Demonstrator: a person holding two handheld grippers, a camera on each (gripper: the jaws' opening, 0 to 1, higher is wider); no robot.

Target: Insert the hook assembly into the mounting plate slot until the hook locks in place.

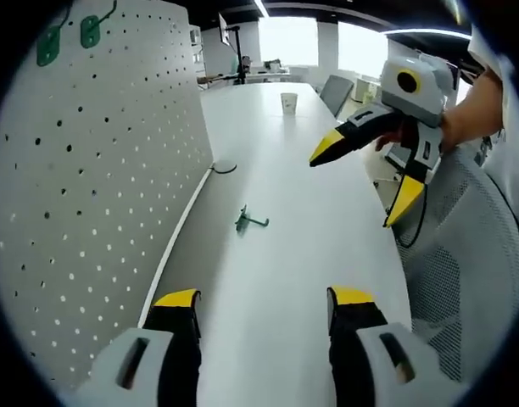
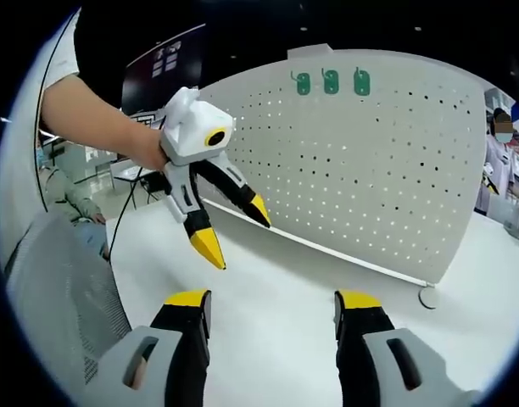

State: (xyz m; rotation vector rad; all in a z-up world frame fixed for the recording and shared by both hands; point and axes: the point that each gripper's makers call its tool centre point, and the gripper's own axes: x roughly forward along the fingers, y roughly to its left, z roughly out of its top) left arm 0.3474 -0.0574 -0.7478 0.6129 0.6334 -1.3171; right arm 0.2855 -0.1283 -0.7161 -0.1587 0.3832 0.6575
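Both of your hand-held grippers hang empty over a white table, with the hook still lying loose ahead of the left one.

Your left hand-held gripper (image 1: 261,307) has its jaws spread wide, holding nothing. The small green hook (image 1: 249,221) lies flat on the table (image 1: 285,271) straight ahead of it, its long axis running across your jaws, left to right. Your right hand-held gripper (image 1: 371,182), also wide and empty, hovers farther right and above, so the left is nearer. The pegboard (image 1: 98,186) stands to the left, green hooks (image 2: 331,82) already mounted along its top.
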